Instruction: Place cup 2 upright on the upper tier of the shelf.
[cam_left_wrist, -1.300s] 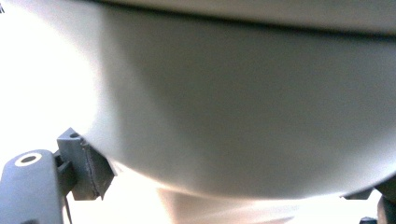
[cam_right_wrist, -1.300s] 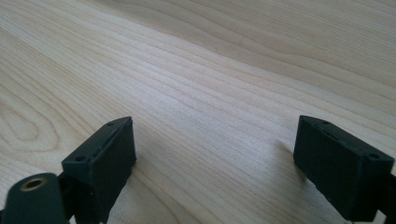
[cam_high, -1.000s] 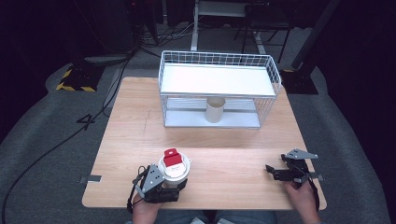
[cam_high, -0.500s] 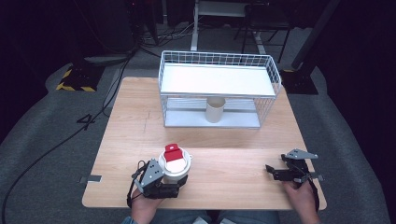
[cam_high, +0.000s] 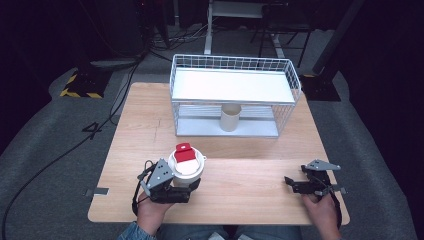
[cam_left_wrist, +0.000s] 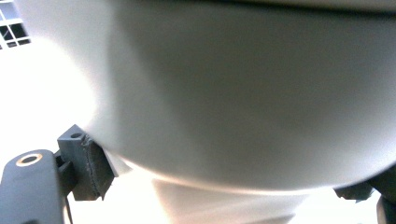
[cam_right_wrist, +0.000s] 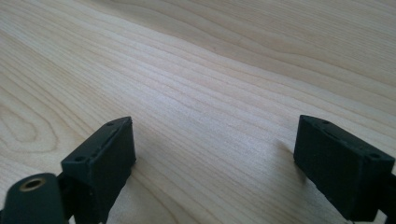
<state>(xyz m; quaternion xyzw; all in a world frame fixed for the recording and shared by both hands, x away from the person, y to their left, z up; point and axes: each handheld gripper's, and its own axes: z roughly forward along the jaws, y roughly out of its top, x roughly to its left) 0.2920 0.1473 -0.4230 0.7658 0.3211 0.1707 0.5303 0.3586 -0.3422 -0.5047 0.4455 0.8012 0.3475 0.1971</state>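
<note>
White paper cup (cam_high: 187, 170) w/ a white lid and a red tag on top, held near the front-left part of the wooden table (cam_high: 240, 150), a bit in from the front edge. The left gripper (cam_high: 192, 181) clamps it from the near side; its jaws are closed on the cup's lower body. In the left gripper view the cup's (cam_left_wrist: 243, 93) grey-white wall bulges close to the lens, one pad (cam_left_wrist: 88, 163) pressed against it at lower left, the other jaw's tip just peeking in at the lower right corner. A hand (cam_high: 152, 212) w/ a denim cuff holds that gripper at the table's front edge.

Right gripper (cam_high: 289, 182) sits near the front-right corner, well apart from the cup, jaws pointing left. In the right gripper view the jaws stand apart w/ bare wood grain (cam_right_wrist: 210, 84) between them; nothing held.

Toward the back edge, a white wire rack (cam_high: 232, 95) w/ a flat white top shelf. A second, beige cup (cam_high: 230, 117) stands upright on its lower level, approx. centre. Dark floor w/ cables beyond the table.
</note>
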